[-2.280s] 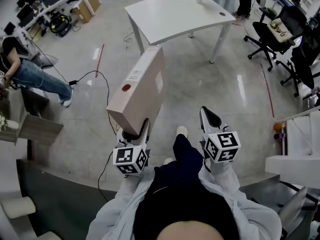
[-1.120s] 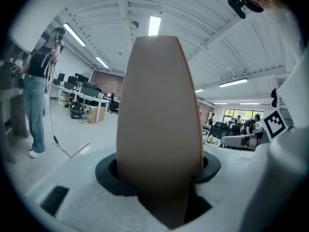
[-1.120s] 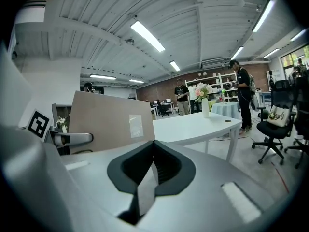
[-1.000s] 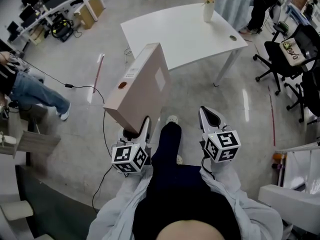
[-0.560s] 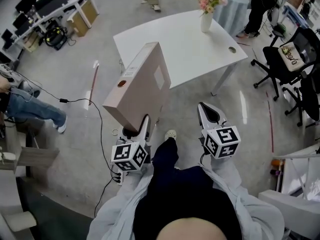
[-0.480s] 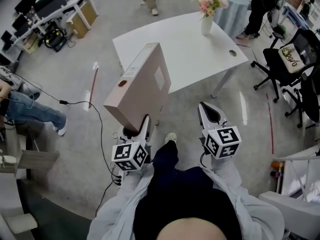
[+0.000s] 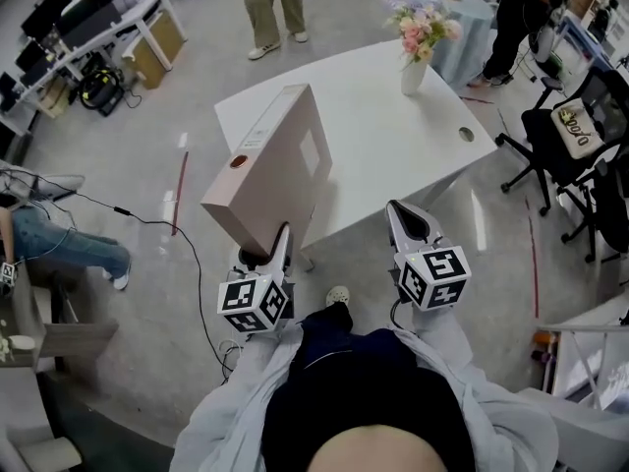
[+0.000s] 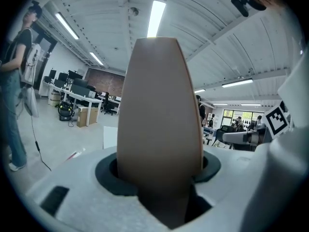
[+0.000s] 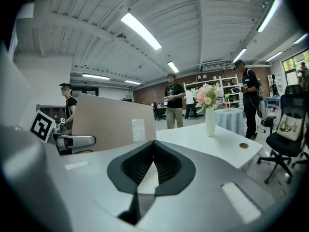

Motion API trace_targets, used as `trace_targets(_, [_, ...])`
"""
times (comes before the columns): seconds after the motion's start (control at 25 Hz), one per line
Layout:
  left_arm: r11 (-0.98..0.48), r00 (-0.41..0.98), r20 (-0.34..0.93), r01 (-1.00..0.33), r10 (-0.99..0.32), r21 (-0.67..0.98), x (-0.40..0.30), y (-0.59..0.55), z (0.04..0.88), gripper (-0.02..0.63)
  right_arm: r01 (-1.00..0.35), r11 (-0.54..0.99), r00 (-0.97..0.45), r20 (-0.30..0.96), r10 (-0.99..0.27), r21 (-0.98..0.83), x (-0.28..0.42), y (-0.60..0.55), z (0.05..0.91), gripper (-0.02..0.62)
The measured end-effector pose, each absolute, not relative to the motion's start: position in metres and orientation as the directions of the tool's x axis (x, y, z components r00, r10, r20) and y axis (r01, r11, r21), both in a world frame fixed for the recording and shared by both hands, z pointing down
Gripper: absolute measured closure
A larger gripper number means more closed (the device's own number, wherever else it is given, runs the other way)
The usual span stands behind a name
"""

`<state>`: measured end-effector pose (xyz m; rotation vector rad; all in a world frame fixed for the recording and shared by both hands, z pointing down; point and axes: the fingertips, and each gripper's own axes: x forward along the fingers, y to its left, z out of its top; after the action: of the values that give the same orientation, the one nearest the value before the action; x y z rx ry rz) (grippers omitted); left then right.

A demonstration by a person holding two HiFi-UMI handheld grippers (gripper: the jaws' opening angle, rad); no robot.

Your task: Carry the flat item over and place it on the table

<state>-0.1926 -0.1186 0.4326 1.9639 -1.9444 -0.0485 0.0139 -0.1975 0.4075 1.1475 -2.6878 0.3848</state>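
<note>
Gripping a beige file box at the white desk's near corner

Smooth and white, the desk (image 7: pixel 393 155) has a curved edge and white legs. The file box (image 7: pixel 270 170), a flat slab of matte beige card, is off the desk and held in the air. It slants up and away from the person, and its far end shows against the desk's near left corner. The left tongs (image 7: pixel 263 252) clamp its lower end between their pads. The right tongs (image 7: pixel 408 226) hold nothing, their tips drawn together. A white vase (image 7: pixel 415 75) of pink and cream flowers stands on the desk. The box's face bears a white rectangular sticker (image 7: pixel 310 152), and its spine bears a white strip label (image 7: pixel 259 140) and a dark red ring (image 7: pixel 239 162). Any print on them is too small to read. A small round cable hole (image 7: pixel 466 135) sits near the desk's right end.
</note>
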Motion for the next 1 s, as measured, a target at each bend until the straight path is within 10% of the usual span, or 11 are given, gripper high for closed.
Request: trace_targets(1.0, [0.012, 0.086, 0.232, -0.919, -0.969, 0.393, -0.206, -0.264, 0.458, 0.334, -0.733, 0.661, -0.671, 0.335, -0.662, -0.16, -0.008, -0.339, 0.436, 0.583])
